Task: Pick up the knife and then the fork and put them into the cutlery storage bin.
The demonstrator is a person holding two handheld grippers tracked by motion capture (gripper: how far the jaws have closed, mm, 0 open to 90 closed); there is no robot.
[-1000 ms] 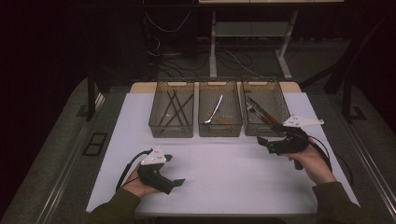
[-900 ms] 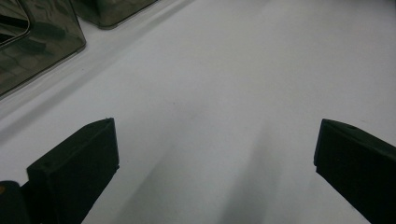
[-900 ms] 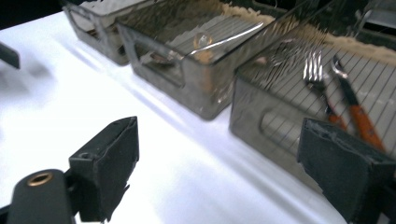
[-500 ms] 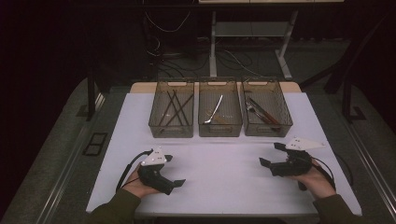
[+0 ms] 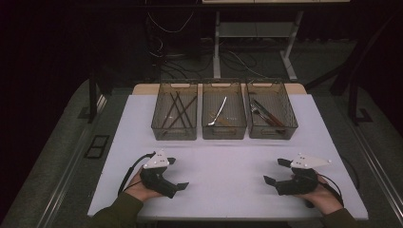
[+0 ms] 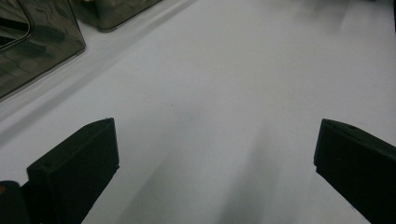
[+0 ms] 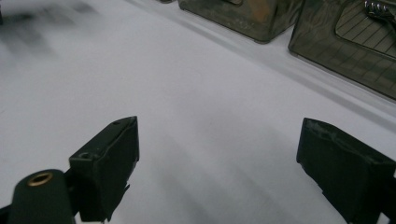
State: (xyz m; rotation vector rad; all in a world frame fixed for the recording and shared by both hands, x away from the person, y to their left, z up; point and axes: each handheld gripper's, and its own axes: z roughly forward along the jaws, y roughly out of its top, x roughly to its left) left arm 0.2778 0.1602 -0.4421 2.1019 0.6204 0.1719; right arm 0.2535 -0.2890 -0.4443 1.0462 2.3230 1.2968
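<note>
We list left gripper [image 5: 177, 174] and right gripper [image 5: 277, 171], both empty, jaws apart, on desk [image 5: 228, 156] near three bins [image 5: 224, 130].

You won't find any readable text, label, brand, number or sign here, on the desk [image 5: 228, 161] or on the three bins [image 5: 224, 116].

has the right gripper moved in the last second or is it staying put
Yes. The right gripper has drawn back from the right-hand basket toward the near table edge, fingers open and empty.
</note>
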